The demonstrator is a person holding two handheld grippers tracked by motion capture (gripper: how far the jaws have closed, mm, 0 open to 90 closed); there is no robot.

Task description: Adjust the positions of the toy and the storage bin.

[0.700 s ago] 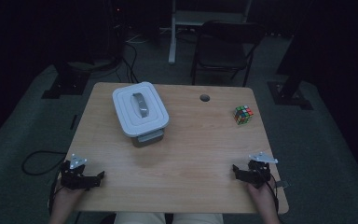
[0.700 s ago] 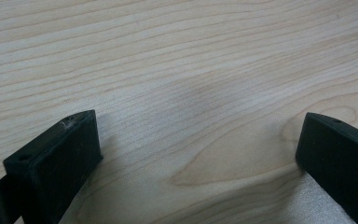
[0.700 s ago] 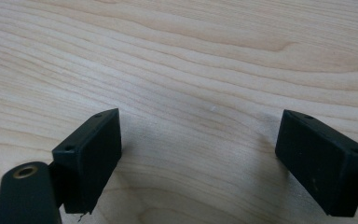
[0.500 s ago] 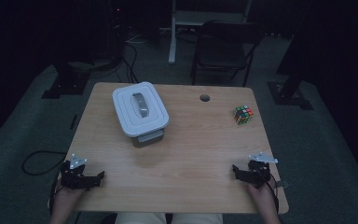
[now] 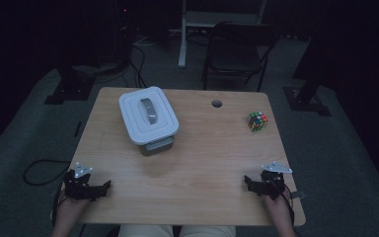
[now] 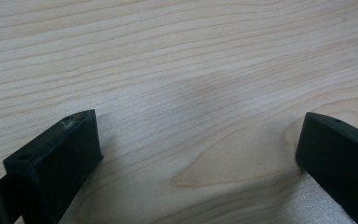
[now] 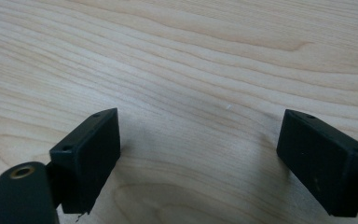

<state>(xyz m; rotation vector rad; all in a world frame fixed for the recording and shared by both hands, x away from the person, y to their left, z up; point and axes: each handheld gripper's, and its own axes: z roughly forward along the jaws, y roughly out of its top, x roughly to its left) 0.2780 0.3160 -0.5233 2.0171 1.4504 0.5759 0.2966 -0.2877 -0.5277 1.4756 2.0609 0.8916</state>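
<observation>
The room around me is dark, with a grey carpeted floor (image 5: 24, 133), a black folding chair (image 5: 237, 52) beyond the far edge of the table and a black cable (image 5: 42, 170) looping on the floor at the left. From the high view, my wooden table (image 5: 197, 163) is lit dimly. A white lidded box (image 5: 148, 116) sits on the far left part of it, turned at an angle, with a grey handle on its lid and a grey base showing at its near end. A small round hole (image 5: 216, 103) is in the tabletop near the far edge, and a coloured puzzle cube (image 5: 257, 121) stands far right, well apart from the box. My left gripper (image 5: 101, 187) rests at the near left corner and my right gripper (image 5: 250, 181) at the near right, each in one of my hands and each pointing inward across the table.

In the left gripper view, my left gripper (image 6: 198, 140) has its two black jaws spread wide apart, grasping nothing, with bare wood grain between them.

In the right gripper view, my right gripper (image 7: 200, 140) is likewise released, jaws wide apart over bare wood.
</observation>
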